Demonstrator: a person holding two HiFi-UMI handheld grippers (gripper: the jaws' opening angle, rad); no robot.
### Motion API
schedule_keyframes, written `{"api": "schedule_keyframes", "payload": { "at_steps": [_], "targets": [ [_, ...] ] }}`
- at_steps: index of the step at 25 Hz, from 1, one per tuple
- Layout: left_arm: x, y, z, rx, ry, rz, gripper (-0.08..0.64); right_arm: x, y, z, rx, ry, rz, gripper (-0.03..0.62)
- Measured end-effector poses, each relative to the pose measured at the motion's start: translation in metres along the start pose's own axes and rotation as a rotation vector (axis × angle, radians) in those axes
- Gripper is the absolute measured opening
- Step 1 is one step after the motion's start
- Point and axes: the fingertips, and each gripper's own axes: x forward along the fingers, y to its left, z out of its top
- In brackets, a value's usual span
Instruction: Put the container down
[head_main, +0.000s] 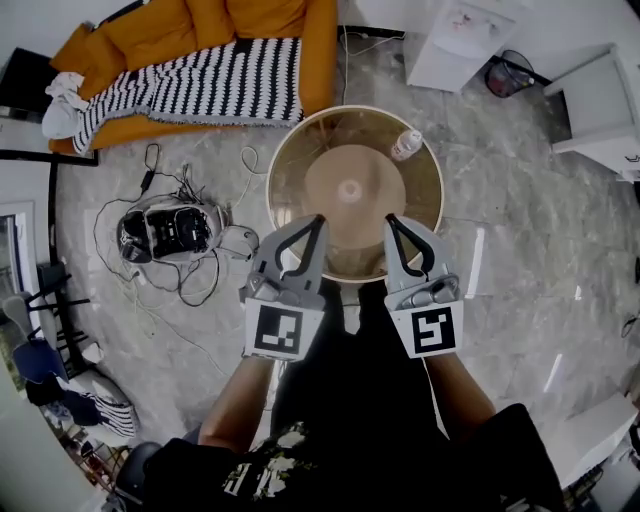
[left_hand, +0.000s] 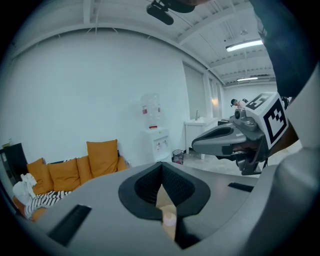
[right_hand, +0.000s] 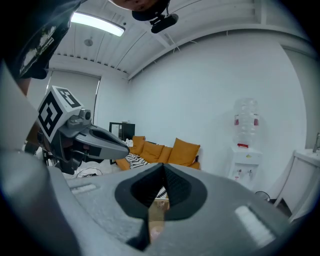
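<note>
Left hand-held gripper (head_main: 316, 222) and right hand-held gripper (head_main: 391, 220) are hovering over the round table's (head_main: 283, 170) near edge, both pressed together and empty. The container (head_main: 406, 144) is standing at the table's far-right rim, apparently already placed. Advice: keeping both clear of it.

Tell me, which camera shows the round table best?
The head view: nearly the whole round table lies below, seen from above, a small bottle on its far side. Each gripper view gives only a tan sliver through the notch behind its shut jaws, probably the table.

No legible text, brand, number or sign on anything.
</note>
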Motion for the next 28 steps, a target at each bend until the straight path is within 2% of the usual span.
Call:
{"api": "schedule_keyframes", "payload": {
  "at_steps": [7,11,14,18,24,28],
  "targets": [
    [-0.019,-0.015,0.034,-0.009,-0.055,-0.016,0.012,-0.018,0.003,0.027,-0.022,-0.025,0.012,-0.005],
    [-0.028,-0.019,0.050,0.015,-0.072,-0.018,0.012,-0.030,0.004,0.046,-0.022,-0.033,0.025,-0.005],
    [-0.036,-0.013,0.068,-0.037,-0.113,0.038,0.012,-0.039,0.003,0.061,-0.017,-0.055,0.035,-0.005],
    [-0.050,-0.001,0.090,-0.067,-0.144,0.092,0.012,-0.047,-0.002,0.086,-0.008,-0.096,0.033,-0.005],
    [-0.063,0.004,0.125,-0.063,-0.199,0.128,0.012,-0.052,-0.015,0.118,-0.037,-0.145,0.026,-0.005],
    [-0.071,0.007,0.136,-0.043,-0.218,0.139,0.012,-0.059,-0.015,0.137,-0.053,-0.184,0.026,-0.005]
  ]
}}
